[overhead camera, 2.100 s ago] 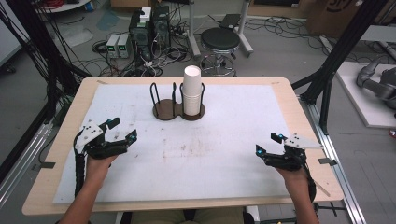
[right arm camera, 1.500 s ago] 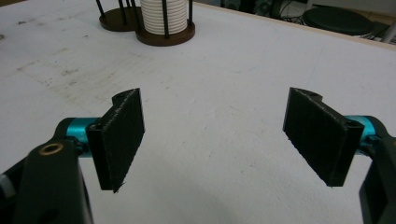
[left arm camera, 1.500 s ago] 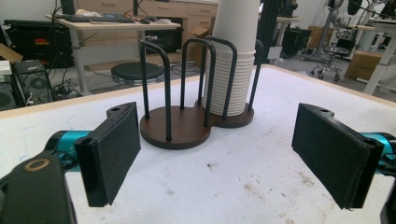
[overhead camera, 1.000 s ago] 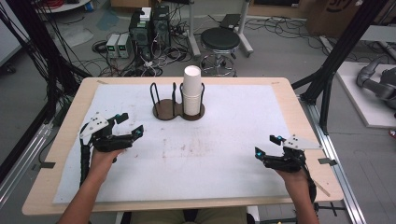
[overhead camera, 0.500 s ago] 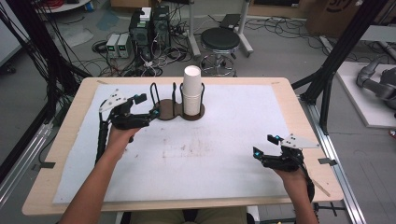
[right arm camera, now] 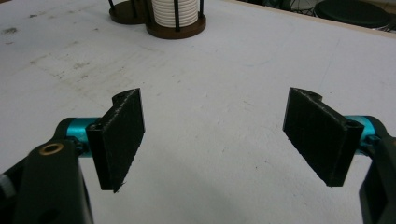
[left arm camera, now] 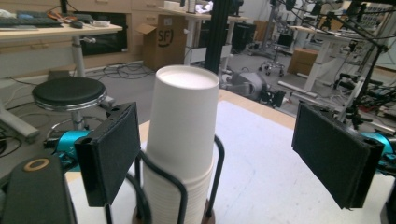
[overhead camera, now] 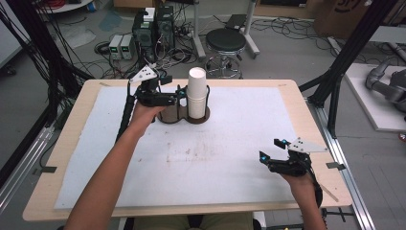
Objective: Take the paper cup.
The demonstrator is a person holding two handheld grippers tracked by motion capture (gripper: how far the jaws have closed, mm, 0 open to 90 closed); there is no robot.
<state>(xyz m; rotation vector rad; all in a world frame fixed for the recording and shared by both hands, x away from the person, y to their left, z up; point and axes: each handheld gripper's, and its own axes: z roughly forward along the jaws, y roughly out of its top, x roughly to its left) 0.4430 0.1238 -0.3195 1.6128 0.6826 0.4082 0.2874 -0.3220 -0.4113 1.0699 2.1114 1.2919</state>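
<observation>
- Stack of white paper cups: stands upright in the right-hand ring of a dark two-ring wire holder at the far middle of the worktop, which carries a white mat; the left ring is empty
- Left gripper: two seconds ago low at the near left of the mat; now raised and carried across to the holder, just left of the stack. Fingers wide open and empty; in the left gripper view the cups sit between the pads, nearer the left finger, with no contact to be seen
- Right gripper: unmoved at the near right, resting low over the mat; fingers well apart, nothing between them
- Assessment: approach looks all but complete; closing on the top cup appears next, the stack not yet touched
</observation>
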